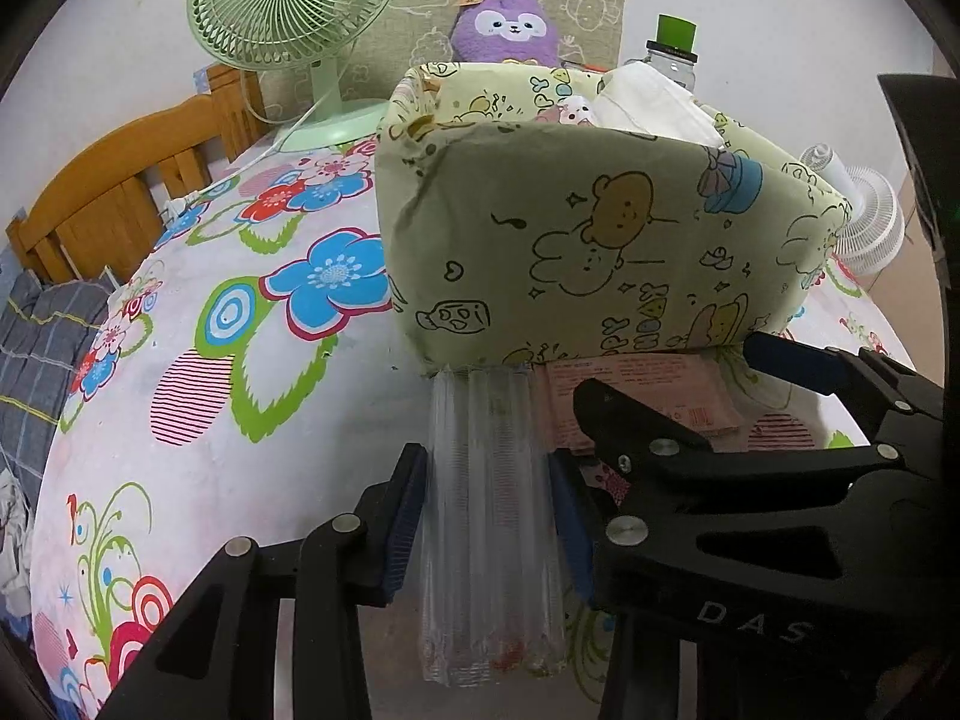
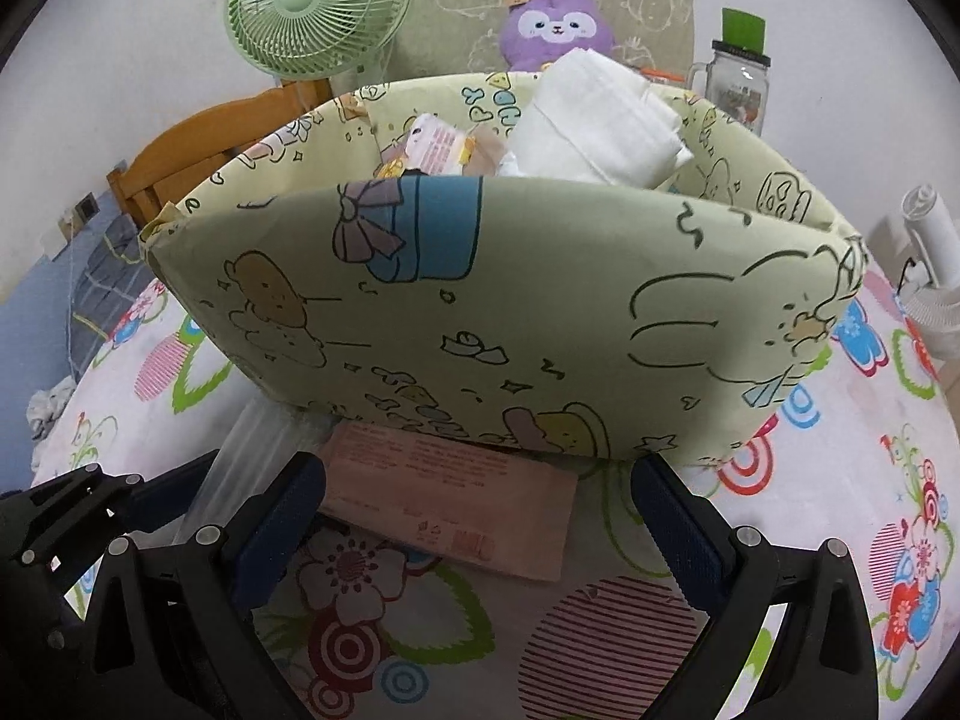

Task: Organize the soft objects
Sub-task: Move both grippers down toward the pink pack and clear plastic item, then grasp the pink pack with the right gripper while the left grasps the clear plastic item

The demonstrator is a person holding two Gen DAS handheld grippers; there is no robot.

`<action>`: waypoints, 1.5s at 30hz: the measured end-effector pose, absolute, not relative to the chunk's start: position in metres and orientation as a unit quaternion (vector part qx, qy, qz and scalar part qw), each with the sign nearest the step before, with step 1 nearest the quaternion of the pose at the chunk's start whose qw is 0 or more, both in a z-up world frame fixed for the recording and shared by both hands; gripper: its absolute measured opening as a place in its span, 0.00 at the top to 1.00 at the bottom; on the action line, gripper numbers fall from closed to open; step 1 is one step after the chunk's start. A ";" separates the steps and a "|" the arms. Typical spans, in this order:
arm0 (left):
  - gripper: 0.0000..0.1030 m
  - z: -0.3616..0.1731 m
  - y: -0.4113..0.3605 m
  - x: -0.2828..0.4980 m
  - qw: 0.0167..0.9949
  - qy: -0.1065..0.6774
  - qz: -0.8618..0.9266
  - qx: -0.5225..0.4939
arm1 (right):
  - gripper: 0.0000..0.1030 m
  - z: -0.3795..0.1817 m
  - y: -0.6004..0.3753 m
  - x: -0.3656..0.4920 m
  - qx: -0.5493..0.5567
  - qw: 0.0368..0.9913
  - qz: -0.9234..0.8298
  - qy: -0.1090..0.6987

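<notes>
One fabric storage box [image 2: 480, 312] with a cartoon print. Inside it — one folded white cloth [image 2: 594, 126] and one small pink packet [image 2: 441, 147]. In front of it, one flat pink package [image 2: 456, 510] and one clear ribbed plastic pack [image 1: 486, 516]. Two fans — one green fan [image 1: 294, 18], one white fan [image 1: 864, 222]. One purple plush toy [image 1: 507, 27], one glass jar [image 2: 741, 84] with a green lid, and one wooden headboard [image 1: 120, 180].

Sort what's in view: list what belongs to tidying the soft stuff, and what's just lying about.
Job: fabric storage bin, white folded cloth inside it, clear plastic bag between the left tongs, pink packet, right tongs.

Lying about: green fan, purple plush, glass jar, white fan.
</notes>
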State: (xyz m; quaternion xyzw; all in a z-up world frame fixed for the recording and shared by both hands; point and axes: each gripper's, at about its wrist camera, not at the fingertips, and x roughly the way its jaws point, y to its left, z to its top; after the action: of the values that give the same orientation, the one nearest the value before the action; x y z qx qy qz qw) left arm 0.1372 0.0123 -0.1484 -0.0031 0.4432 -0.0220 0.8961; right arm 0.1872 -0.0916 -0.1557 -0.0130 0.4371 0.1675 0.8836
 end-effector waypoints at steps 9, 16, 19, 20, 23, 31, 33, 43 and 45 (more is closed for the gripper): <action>0.58 -0.149 0.011 0.135 0.896 0.443 -0.025 -0.002 | 0.00 -0.157 -0.091 0.181 0.012 0.870 0.197 0.452; 0.58 -0.148 0.011 0.129 0.895 0.445 -0.027 -0.004 | 0.00 -0.155 -0.088 0.171 0.018 0.863 0.211 0.459; 0.58 -0.148 0.011 0.126 0.895 0.445 -0.028 -0.005 | 0.00 -0.154 -0.087 0.168 0.017 0.862 0.211 0.461; 0.58 -0.149 0.010 0.124 0.895 0.445 -0.029 -0.003 | 0.00 -0.154 -0.087 0.167 0.017 0.861 0.211 0.462; 0.58 -0.149 0.010 0.121 0.895 0.444 -0.030 -0.001 | 0.00 -0.153 -0.083 0.162 0.018 0.860 0.215 0.463; 0.58 -0.149 0.013 0.110 0.895 0.445 -0.033 -0.005 | 0.00 -0.153 -0.075 0.149 0.024 0.852 0.222 0.474; 0.58 -0.148 0.013 0.108 0.895 0.444 -0.033 -0.006 | 0.00 -0.153 -0.074 0.146 0.022 0.851 0.224 0.474; 0.56 -0.144 0.020 0.113 0.898 0.440 -0.028 -0.011 | 0.01 -0.142 -0.091 0.153 -0.010 0.867 0.200 0.455; 0.56 -0.144 0.021 0.116 0.898 0.440 -0.028 -0.011 | 0.03 -0.140 -0.092 0.157 -0.017 0.870 0.200 0.450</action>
State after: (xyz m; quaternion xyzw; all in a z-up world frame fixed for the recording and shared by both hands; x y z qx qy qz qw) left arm 0.1156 0.0210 -0.1439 -0.0107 0.4399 -0.0277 0.8976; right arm 0.1565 -0.0925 -0.1396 -0.0169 0.4504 0.1995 0.8701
